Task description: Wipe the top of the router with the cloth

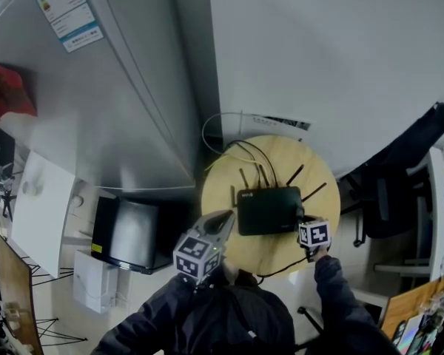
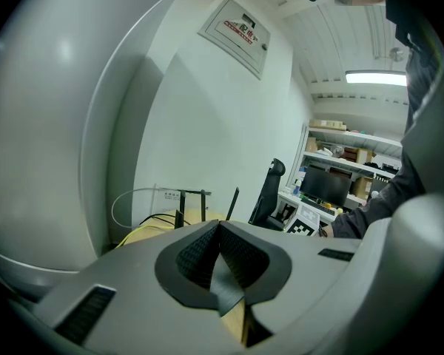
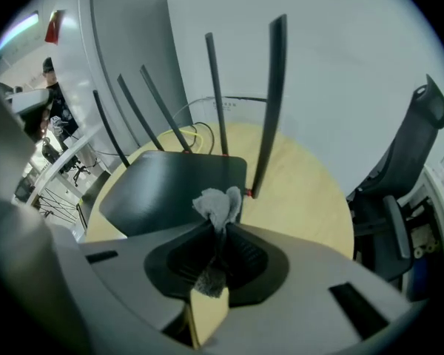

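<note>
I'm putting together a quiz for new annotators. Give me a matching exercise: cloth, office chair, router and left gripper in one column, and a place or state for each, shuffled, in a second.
Things
1. cloth
2. office chair
3. router
4. left gripper

Places or states
A. lies flat on the round table
B. jaws together, nothing between them
C. stands beside that table, not on it
D. pinched in the jaws of the right gripper

Pairs: 1-D, 2-C, 3-A, 4-B
</note>
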The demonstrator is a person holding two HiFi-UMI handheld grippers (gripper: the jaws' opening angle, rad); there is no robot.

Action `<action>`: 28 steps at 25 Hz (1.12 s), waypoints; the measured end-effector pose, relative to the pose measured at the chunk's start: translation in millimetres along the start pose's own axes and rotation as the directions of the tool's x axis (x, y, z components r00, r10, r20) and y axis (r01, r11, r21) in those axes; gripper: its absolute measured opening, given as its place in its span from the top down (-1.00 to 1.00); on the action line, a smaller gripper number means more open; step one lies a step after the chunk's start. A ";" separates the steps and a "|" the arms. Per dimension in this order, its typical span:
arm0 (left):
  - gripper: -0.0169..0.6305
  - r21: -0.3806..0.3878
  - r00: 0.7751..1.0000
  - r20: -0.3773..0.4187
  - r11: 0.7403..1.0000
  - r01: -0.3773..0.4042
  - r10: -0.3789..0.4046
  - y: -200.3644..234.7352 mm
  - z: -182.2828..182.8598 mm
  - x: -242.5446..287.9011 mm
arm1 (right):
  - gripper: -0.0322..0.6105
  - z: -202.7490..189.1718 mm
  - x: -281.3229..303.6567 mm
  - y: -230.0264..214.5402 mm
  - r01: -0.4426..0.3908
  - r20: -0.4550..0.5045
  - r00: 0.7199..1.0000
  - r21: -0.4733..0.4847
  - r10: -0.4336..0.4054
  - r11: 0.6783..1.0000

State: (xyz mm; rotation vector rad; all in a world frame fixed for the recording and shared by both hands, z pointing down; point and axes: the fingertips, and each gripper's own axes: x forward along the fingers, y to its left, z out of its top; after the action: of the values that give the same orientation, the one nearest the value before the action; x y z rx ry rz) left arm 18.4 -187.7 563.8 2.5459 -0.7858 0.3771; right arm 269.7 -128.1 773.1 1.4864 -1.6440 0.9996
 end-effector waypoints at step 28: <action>0.94 -0.005 1.000 0.012 1.000 -0.006 0.006 6.4 -0.4 -14.2 | 0.67 5.1 14.4 185.2 -0.268 -0.044 0.963 -0.170 0.264 0.948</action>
State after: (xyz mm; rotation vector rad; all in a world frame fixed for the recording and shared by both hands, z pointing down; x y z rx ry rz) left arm 3.3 -185.7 560.9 2.5437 -0.7985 0.3612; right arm 84.0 -130.7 766.8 1.1557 -1.9011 0.9791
